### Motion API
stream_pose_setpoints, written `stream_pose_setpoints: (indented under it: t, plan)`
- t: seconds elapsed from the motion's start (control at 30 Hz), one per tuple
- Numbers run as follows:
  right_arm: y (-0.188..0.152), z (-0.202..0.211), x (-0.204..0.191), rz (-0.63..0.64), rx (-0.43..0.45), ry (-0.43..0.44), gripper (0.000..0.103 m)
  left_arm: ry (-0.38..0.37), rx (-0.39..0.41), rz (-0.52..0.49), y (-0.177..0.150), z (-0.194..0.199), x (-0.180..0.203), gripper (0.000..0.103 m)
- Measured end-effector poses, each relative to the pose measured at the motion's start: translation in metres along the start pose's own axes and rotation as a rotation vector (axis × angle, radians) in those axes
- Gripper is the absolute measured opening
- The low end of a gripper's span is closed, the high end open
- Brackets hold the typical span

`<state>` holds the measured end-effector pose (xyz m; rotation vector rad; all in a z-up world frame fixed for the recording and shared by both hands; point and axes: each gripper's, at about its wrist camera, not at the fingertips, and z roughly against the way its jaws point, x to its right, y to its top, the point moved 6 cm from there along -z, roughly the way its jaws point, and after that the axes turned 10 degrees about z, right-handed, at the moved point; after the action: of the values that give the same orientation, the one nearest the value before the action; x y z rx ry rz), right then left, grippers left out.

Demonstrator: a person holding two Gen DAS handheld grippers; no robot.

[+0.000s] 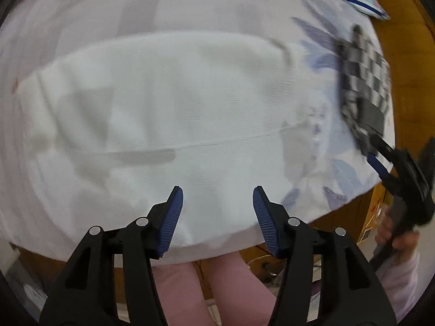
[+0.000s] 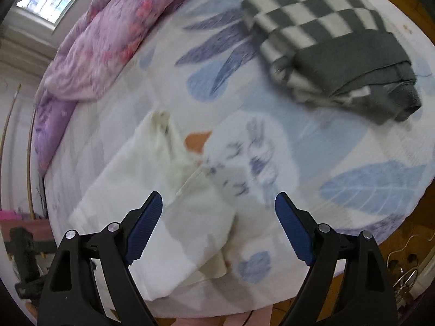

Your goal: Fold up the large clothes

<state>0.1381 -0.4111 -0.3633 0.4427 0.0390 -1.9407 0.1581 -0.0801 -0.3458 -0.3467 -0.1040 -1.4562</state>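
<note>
A large white garment [image 1: 168, 125] lies spread flat on the bed, folded into a broad rectangle; in the right wrist view its end [image 2: 168, 206] lies rumpled near the bed's front edge. My left gripper [image 1: 217, 212] is open and empty, above the garment's near edge. My right gripper [image 2: 218, 225] is open and empty, over the white garment's end. The right gripper also shows in the left wrist view [image 1: 380, 152], at the bed's right edge.
A folded grey-and-white checkered garment [image 2: 326, 40] lies at the bed's right side, also in the left wrist view [image 1: 361, 81]. A purple-pink quilt [image 2: 103, 40] is heaped at the far side. The leaf-print sheet [image 2: 367, 187] ends at the wooden floor [image 1: 407, 54].
</note>
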Motion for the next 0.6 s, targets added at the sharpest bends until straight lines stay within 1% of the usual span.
stream_pose_setpoints:
  t: [0.03,0.07,0.13,0.17,0.2,0.23,0.3,0.33,0.37,0.4,0.43,0.47,0.5,0.53,0.57,0.6]
  plan:
    - [0.002,0.0,0.003,-0.014,0.005,0.015,0.082,-0.008,-0.006,-0.019,0.002,0.004,0.009,0.061]
    - [0.006,0.002,0.006,-0.023,0.014,0.041,0.082,-0.022,-0.019,-0.038,0.003,0.004,0.02,0.061]
    - [0.01,0.003,0.01,-0.013,0.028,0.078,0.082,-0.036,-0.019,-0.04,0.009,-0.008,0.038,0.061]
    - [0.008,0.002,0.013,-0.002,0.022,0.095,0.082,-0.044,-0.018,-0.033,0.018,-0.02,0.05,0.061]
    - [0.008,-0.003,0.009,0.006,0.008,0.116,0.081,-0.054,-0.013,-0.024,0.018,-0.029,0.056,0.061]
    - [0.01,-0.012,0.005,0.014,-0.011,0.145,0.081,-0.069,-0.009,0.001,0.027,-0.044,0.067,0.061]
    - [0.013,-0.022,0.0,0.026,-0.048,0.194,0.077,-0.097,-0.037,0.026,0.047,-0.074,0.083,0.061]
    - [0.013,-0.028,0.0,0.031,-0.058,0.202,0.076,-0.117,-0.042,0.028,0.051,-0.089,0.089,0.061]
    - [0.013,-0.038,-0.002,0.043,-0.07,0.2,0.076,-0.106,-0.053,0.026,0.059,-0.109,0.097,0.061]
    - [0.012,-0.042,-0.003,0.059,-0.076,0.191,0.076,-0.066,-0.07,0.022,0.069,-0.135,0.103,0.057]
    - [0.013,-0.05,-0.003,0.085,-0.085,0.164,0.073,-0.042,-0.083,0.022,0.073,-0.147,0.105,0.032]
    - [0.012,-0.059,-0.003,0.107,-0.101,0.132,0.066,-0.007,-0.089,0.024,0.08,-0.162,0.106,0.016]
    - [0.012,-0.067,-0.003,0.114,-0.113,0.117,0.06,0.017,-0.083,0.035,0.086,-0.171,0.107,0.003]
    - [0.013,-0.073,-0.002,0.107,-0.111,0.11,0.039,0.022,-0.079,0.051,0.089,-0.172,0.107,0.003]
    - [0.014,-0.08,0.001,0.073,-0.093,0.126,0.017,0.019,-0.071,0.065,0.089,-0.167,0.107,0.002]
    - [0.014,-0.085,0.0,0.05,-0.103,0.156,0.012,0.024,-0.058,0.061,0.088,-0.158,0.107,0.002]
